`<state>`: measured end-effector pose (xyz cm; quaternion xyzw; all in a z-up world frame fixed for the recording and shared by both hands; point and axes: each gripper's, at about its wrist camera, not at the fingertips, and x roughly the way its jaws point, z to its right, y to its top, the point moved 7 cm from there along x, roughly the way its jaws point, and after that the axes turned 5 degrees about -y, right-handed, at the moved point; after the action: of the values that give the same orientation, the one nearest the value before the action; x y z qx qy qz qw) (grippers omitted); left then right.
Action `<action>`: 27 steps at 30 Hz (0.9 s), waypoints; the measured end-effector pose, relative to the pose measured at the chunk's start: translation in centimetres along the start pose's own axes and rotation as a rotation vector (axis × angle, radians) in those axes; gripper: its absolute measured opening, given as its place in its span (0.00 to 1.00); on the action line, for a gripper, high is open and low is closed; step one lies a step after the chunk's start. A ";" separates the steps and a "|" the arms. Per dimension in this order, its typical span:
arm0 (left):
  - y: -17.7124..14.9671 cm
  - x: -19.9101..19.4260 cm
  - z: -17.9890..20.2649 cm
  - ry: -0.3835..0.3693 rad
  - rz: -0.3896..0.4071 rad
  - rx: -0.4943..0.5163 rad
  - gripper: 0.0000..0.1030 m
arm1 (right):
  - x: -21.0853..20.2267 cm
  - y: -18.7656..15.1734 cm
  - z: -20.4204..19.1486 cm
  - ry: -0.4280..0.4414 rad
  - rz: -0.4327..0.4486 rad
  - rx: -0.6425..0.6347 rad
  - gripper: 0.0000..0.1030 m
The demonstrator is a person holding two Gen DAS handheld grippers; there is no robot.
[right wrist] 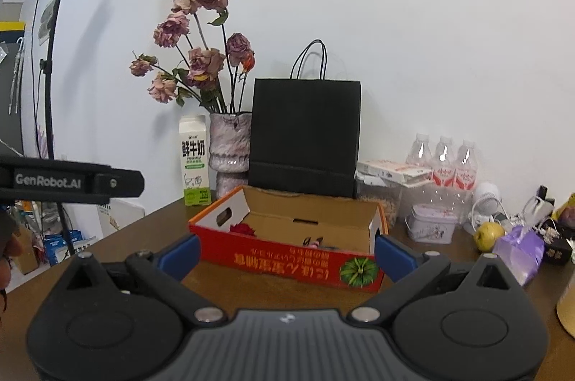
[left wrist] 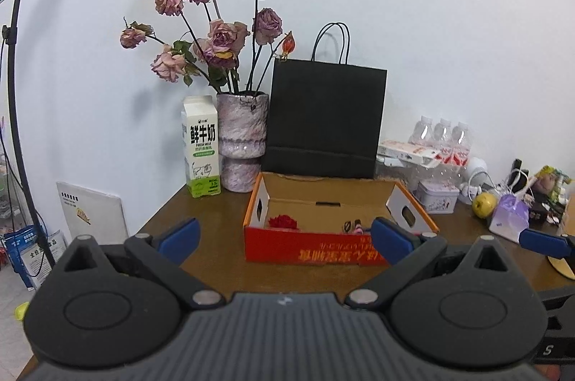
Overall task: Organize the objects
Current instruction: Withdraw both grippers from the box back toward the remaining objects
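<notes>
An open red and orange cardboard box (left wrist: 316,246) sits on the brown table (left wrist: 215,237), with a red flower (left wrist: 284,222) and small dark items (left wrist: 354,226) inside. My left gripper (left wrist: 285,237) is open and empty, held just in front of the box. My right gripper (right wrist: 287,255) is open and empty, also in front of the box (right wrist: 287,260). One blue finger of the right gripper shows at the right of the left wrist view (left wrist: 544,242). A yellow apple (right wrist: 488,235) and a purple pouch (right wrist: 519,253) lie to the right.
Behind the box stand a black paper bag (right wrist: 304,136), a vase of dried roses (right wrist: 230,147) and a milk carton (right wrist: 194,165). Water bottles (right wrist: 445,162), a small tin (right wrist: 433,224) and clutter fill the right side. A light stand (right wrist: 50,75) rises on the left.
</notes>
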<state>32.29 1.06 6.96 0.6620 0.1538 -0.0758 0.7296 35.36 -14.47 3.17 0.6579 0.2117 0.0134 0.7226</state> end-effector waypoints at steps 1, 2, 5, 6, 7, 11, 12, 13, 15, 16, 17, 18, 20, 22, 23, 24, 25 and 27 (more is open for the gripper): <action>-0.3 -0.4 -0.1 -0.001 -0.004 0.002 1.00 | -0.4 -0.3 -0.2 -0.002 -0.006 0.000 1.00; -0.7 -0.8 -0.2 -0.003 -0.007 0.002 1.00 | -0.7 -0.7 -0.4 -0.003 -0.012 -0.002 1.00; -1.7 -2.2 -0.5 -0.008 -0.006 0.004 1.00 | -1.9 -1.7 -1.1 -0.001 -0.026 -0.009 1.00; -2.0 -2.6 -0.6 -0.007 -0.005 0.003 1.00 | -2.2 -2.0 -1.3 0.000 -0.029 -0.011 1.00; -2.2 -3.0 -0.8 -0.008 -0.004 0.003 1.00 | -2.6 -2.2 -1.5 0.001 -0.032 -0.012 1.00; -3.1 -4.4 -1.4 -0.006 -0.007 0.002 1.00 | -3.9 -3.1 -2.4 0.004 -0.043 -0.018 1.00; -3.4 -4.6 -1.6 -0.007 -0.009 -0.002 1.00 | -4.2 -3.3 -2.6 0.005 -0.047 -0.019 1.00; -3.6 -4.9 -1.9 -0.009 -0.012 -0.006 1.00 | -4.5 -3.6 -2.7 0.004 -0.050 -0.020 1.00; -4.0 -5.3 -2.3 -0.011 -0.017 -0.007 1.00 | -4.9 -4.2 -3.1 0.003 -0.059 -0.021 1.00; -4.2 -5.5 -2.5 -0.009 -0.020 -0.007 1.00 | -5.2 -4.5 -3.2 0.002 -0.064 -0.021 1.00; -4.4 -5.6 -2.7 -0.009 -0.023 -0.006 1.00 | -5.3 -4.7 -3.4 0.002 -0.068 -0.022 1.00; -4.6 -5.8 -2.9 -0.009 -0.027 -0.005 1.00 | -5.5 -5.0 -3.5 0.001 -0.073 -0.022 1.00; -5.2 -6.0 -3.4 -0.006 -0.034 -0.005 1.00 | -5.7 -5.6 -3.8 0.001 -0.083 -0.020 1.00; -5.8 -6.1 -3.9 -0.005 -0.044 -0.009 1.00 | -5.9 -6.1 -3.9 -0.001 -0.095 -0.018 1.00; -6.2 -6.1 -4.2 -0.004 -0.053 -0.010 1.00 | -6.0 -6.4 -4.0 -0.002 -0.101 -0.017 1.00; -6.5 -6.0 -4.5 -0.005 -0.062 -0.012 1.00 | -6.1 -6.8 -4.1 -0.003 -0.106 -0.017 1.00; -6.9 -6.0 -4.7 -0.007 -0.071 -0.012 1.00 | -6.2 -7.1 -4.1 -0.005 -0.111 -0.016 1.00; -7.6 -6.0 -5.2 -0.007 -0.085 -0.011 1.00 | -6.4 -7.7 -4.2 -0.006 -0.121 -0.014 1.00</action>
<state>23.58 4.76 1.32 0.6507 0.1798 -0.1082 0.7297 26.21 -13.40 -2.51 0.6387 0.2487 -0.0308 0.7275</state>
